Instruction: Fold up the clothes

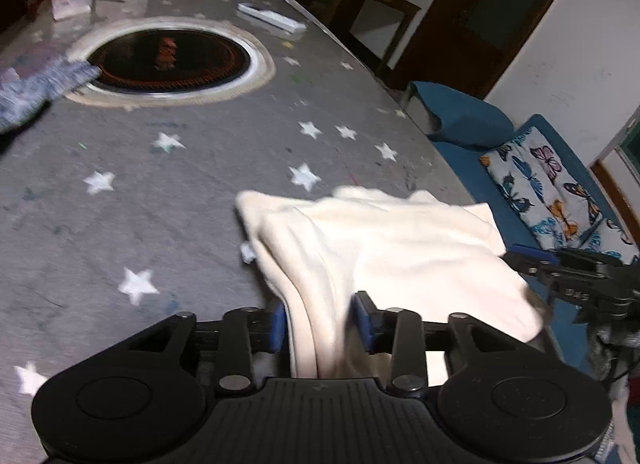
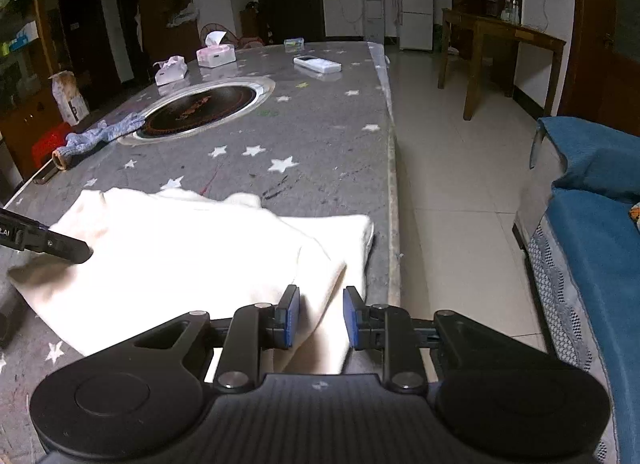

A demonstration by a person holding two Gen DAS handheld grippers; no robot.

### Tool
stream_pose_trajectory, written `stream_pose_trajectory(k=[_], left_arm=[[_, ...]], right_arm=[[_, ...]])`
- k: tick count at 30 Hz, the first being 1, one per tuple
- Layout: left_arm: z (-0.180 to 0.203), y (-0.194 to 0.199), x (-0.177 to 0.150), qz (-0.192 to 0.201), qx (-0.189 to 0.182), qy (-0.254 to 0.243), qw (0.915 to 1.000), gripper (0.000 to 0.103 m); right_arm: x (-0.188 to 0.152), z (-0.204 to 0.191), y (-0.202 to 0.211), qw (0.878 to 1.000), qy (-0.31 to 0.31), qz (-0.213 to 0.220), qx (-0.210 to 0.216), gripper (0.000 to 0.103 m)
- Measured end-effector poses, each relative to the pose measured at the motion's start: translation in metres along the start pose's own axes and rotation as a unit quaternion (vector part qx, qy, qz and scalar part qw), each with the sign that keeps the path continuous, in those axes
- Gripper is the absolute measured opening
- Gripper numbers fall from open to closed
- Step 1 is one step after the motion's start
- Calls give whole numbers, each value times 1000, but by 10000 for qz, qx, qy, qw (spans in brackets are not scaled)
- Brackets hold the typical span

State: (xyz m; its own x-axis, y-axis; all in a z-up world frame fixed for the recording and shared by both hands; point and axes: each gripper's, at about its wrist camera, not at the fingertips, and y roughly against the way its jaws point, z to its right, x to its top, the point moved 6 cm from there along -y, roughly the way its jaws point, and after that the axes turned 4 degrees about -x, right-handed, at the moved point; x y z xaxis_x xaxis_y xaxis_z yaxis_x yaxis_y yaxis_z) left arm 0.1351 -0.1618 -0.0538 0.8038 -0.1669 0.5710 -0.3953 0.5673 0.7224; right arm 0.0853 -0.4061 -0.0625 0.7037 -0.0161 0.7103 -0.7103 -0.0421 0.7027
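Observation:
A cream garment (image 1: 400,248) lies bunched at the near right edge of the grey star-patterned table (image 1: 160,203). My left gripper (image 1: 320,312) has a thick fold of it between its blue pads, which stand apart and do not seem to squeeze it. In the right wrist view the same garment (image 2: 200,248) spreads to the left. My right gripper (image 2: 320,304) is over its near right corner, pads apart with cloth lying between them. The left gripper's tip (image 2: 76,250) rests on the garment's left part. The right gripper (image 1: 532,264) shows at the cloth's right edge.
A blue knitted garment (image 2: 100,135) lies by the round cooktop (image 2: 200,107) set into the table. Tissue packs (image 2: 216,53) and a white remote (image 2: 318,63) sit at the far end. The table edge (image 2: 394,223) drops to tiled floor; a blue sofa (image 2: 592,223) stands to the right.

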Motion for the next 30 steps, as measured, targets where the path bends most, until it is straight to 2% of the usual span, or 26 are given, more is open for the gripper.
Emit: stream_pose_trajectory(k=[5, 9, 18, 25, 30], left_arm=[[-6, 18, 17, 313, 196, -61, 9993, 42], [3, 14, 28, 428, 41, -126, 9990, 40], [21, -20, 38, 381, -306, -272, 9984, 26], [10, -52, 41, 182, -260, -82, 9995, 22], [8, -51, 42, 235, -283, 24, 9993, 22]], right_arm=[[19, -4, 13, 9997, 71, 153, 189, 23], [34, -21, 7, 9989, 247, 184, 365, 23], [40, -45, -34, 9982, 168, -11, 573, 23], [32, -46, -56, 9984, 91, -133, 543, 23], [33, -48, -55, 9984, 150, -152, 520, 23]])
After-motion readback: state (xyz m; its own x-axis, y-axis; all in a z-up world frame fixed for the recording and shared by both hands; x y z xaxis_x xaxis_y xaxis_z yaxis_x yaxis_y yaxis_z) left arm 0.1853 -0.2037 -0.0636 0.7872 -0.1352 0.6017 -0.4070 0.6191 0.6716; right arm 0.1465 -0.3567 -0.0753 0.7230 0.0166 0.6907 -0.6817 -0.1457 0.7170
